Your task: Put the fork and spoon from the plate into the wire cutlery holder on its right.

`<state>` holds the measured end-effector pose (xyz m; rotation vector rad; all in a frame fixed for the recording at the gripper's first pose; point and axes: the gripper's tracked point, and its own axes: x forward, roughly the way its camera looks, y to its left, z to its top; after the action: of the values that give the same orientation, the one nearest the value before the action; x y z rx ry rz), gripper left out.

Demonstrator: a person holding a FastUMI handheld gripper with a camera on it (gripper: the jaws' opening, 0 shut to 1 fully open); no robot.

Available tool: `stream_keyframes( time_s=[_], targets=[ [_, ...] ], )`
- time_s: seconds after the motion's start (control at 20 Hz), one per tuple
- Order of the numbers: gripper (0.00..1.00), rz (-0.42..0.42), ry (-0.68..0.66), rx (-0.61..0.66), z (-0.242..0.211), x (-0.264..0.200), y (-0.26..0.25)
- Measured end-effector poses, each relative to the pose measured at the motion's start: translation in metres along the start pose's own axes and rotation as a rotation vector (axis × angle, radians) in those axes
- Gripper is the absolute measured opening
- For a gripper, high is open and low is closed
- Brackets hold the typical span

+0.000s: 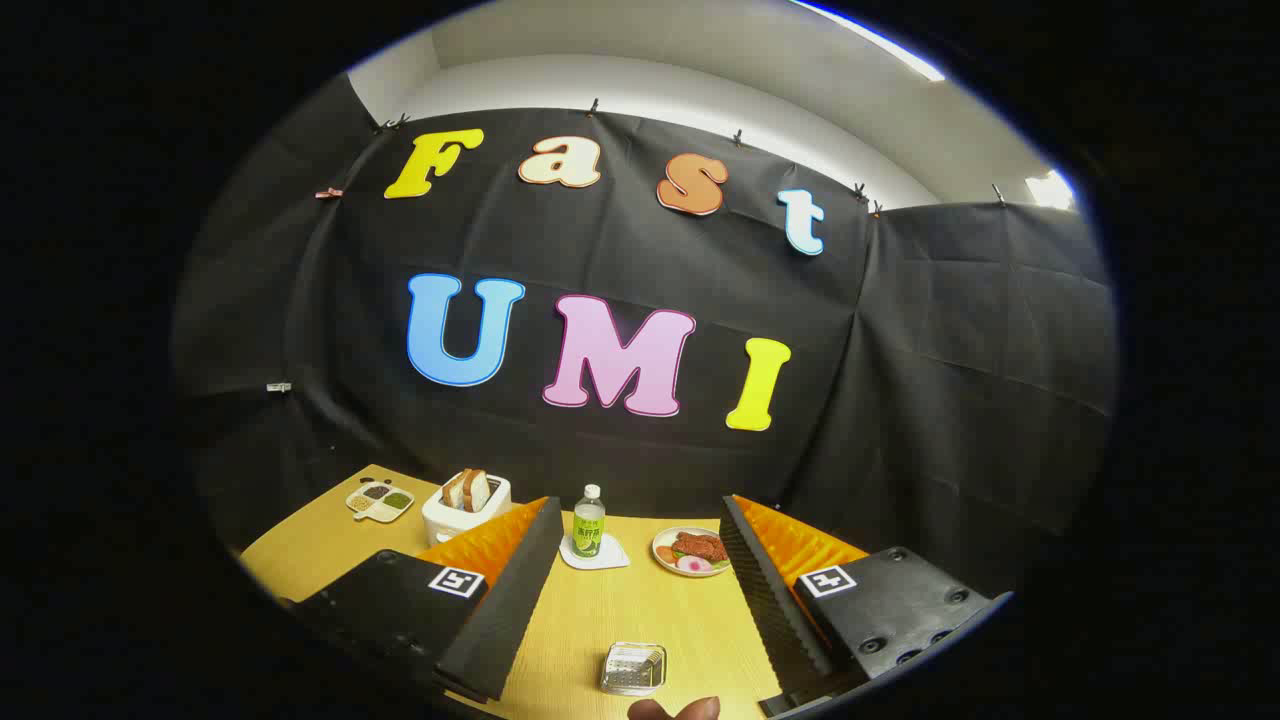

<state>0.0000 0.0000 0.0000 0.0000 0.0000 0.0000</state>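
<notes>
Wooden table (620, 610) | toaster (465, 510) holds bread | plate (690, 551) holds food | hand-held gripper (640, 600) released

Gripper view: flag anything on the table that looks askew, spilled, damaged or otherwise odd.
Nothing stands out. The toaster holds its bread upright, the bottle stands on its coaster, food sits on the plate, and the wire cutlery holder sits level between the open gripper fingers. No spills visible.
</notes>
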Motion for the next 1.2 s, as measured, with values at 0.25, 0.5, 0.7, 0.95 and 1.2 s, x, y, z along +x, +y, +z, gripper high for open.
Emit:
stream_keyframes(
  time_s=[0.25,0.5,0.7,0.95,1.2],
  targets=[
    [0.98,0.003,0.000,0.002,0.000,0.000,0.001],
    [0.98,0.009,0.000,-0.001,0.000,0.000,0.001],
    [0.98,0.009,0.001,0.001,0.000,0.001,0.001],
    [0.98,0.033,0.014,0.006,-0.005,0.002,0.007],
    [0.98,0.197,0.115,0.022,-0.032,-0.003,0.056]
  ],
)
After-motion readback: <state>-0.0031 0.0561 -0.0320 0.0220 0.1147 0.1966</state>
